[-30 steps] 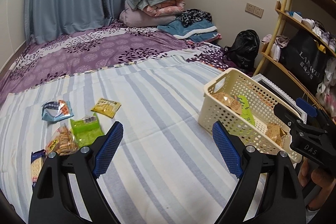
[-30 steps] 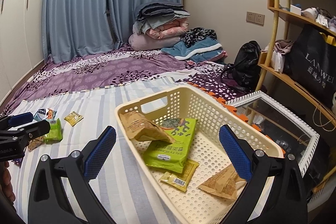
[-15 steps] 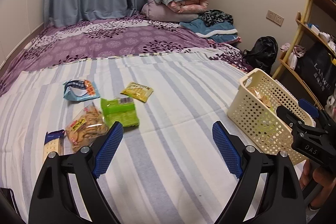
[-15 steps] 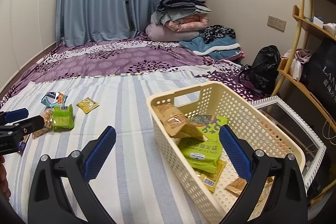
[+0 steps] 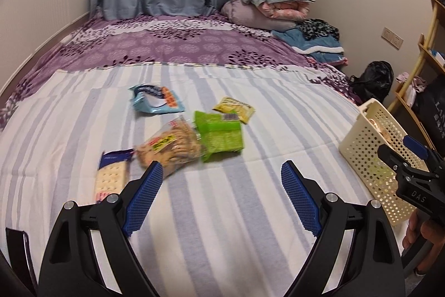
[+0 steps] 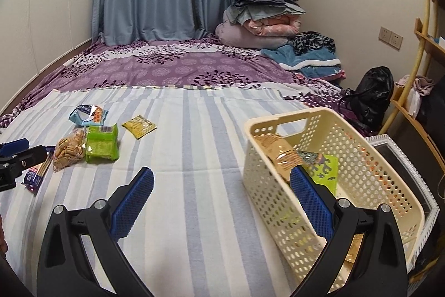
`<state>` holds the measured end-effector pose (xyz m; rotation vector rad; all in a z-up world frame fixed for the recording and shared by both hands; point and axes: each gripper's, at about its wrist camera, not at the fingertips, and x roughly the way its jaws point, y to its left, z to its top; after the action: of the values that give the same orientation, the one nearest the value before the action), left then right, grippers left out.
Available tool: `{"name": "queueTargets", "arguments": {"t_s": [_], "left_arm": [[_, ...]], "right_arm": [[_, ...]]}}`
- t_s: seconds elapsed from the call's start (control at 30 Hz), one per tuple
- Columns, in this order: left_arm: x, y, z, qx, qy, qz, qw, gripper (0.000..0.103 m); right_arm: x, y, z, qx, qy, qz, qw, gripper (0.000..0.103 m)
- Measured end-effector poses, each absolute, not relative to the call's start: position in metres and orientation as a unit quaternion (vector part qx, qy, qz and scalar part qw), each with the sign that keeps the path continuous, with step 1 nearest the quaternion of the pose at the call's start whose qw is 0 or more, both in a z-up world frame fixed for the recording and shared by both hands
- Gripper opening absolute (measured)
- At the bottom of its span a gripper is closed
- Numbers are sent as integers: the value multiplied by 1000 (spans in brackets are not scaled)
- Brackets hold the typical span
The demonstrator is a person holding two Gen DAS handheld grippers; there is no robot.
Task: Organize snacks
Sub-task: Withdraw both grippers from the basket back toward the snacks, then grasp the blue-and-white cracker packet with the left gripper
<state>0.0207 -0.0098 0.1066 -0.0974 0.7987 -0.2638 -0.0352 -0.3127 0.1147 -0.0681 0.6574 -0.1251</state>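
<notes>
Snacks (image 5: 192, 135), slightly blurred, beyond left hand-held gripper (image 5: 222, 185); both hand-held grippers agape, empty.

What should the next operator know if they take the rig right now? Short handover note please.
Left hand-held gripper: open, empty, above the striped sheet, pointed toward the loose snacks.
Right hand-held gripper: open, empty, beside the cream basket.
Done: basket already holds several packets, including a green one and a brown one.
Left on the sheet: blue packet, yellow packet, green packet, clear cookie bag, cracker pack.
Likely next: left picks from that cluster and moves it to the basket.
</notes>
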Motion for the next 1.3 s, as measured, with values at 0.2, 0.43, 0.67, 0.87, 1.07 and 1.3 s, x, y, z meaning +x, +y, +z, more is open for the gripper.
{"name": "queueTargets", "arguments": {"t_s": [0.2,0.43,0.67,0.87,1.07,1.3], "left_arm": [[23,31,91,-61,403,-80,910,88],[28,57,68,-64,419,-45,904,88],[45,86,37,-67,446,-7,892,88],[56,90,22,-59,461,-8,885,71],[64,88,11,-47,469,-10,882,55],[60,97,15,-66,458,-9,887,45]], "right_arm": [[-28,-289,102,-24,340,-5,940,98],[-22,-260,87,-25,363,35,931,98],[-19,-246,77,-30,376,54,925,98],[-12,-239,66,-25,391,65,918,98],[-1,-227,58,-22,398,89,913,98],[26,-206,50,-16,406,122,906,98]]}}
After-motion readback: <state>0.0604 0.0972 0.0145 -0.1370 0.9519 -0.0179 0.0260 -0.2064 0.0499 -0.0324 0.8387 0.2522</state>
